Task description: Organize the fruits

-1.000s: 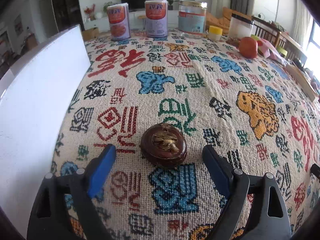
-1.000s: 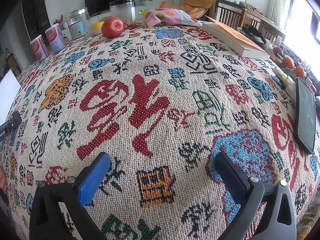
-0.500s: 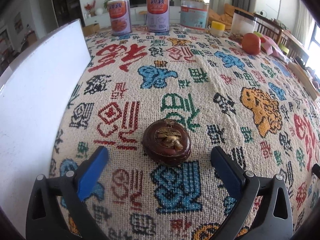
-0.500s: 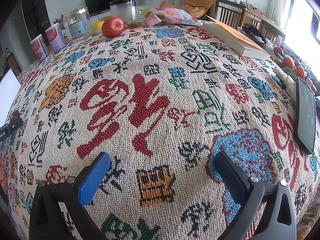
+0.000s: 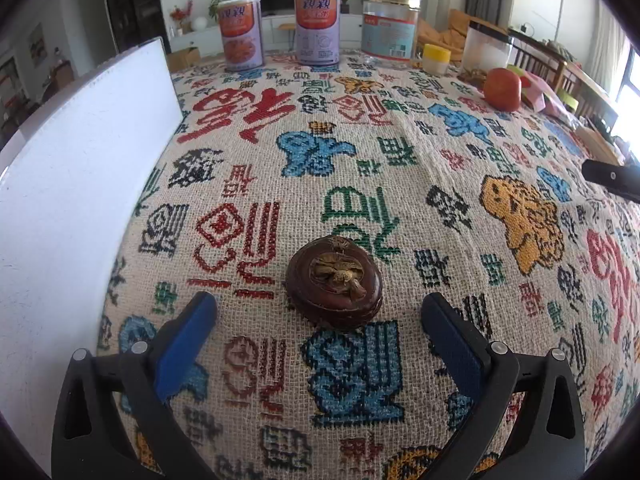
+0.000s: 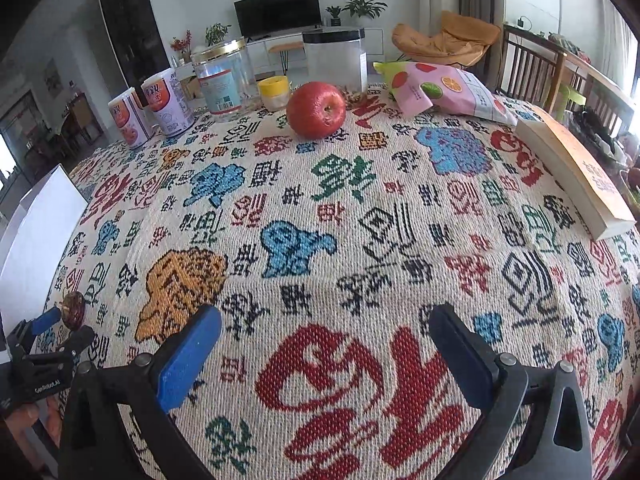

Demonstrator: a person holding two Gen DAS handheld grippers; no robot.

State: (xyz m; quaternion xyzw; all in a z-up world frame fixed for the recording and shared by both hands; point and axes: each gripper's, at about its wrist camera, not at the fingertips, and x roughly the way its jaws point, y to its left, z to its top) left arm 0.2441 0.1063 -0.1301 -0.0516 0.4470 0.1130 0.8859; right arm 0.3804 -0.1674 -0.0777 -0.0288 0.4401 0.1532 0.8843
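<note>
A dark brown mangosteen [image 5: 334, 280] lies on the patterned tablecloth just beyond my left gripper [image 5: 318, 316], which stands open with its blue pads wide of the fruit and not touching it. A red apple [image 6: 316, 110] sits at the far side of the table, seen smaller in the left wrist view as the apple [image 5: 502, 89]. My right gripper [image 6: 320, 344] is open over bare cloth, nothing between its fingers, well short of the apple. The right wrist view also catches the left gripper [image 6: 60, 326] and the mangosteen [image 6: 74, 308] at the far left.
A white board [image 5: 76, 184] stands along the left. Two cans [image 5: 240, 34], a clear jar [image 5: 390, 28], a yellow-lidded cup [image 6: 274, 92] and a plastic tub [image 6: 336, 60] line the far edge. A snack bag [image 6: 440, 92] and a book [image 6: 576, 172] lie right.
My left gripper's jaws spread wider around the mangosteen, which stayed put. My right gripper swung across the table so the apple is now much nearer and more central.
</note>
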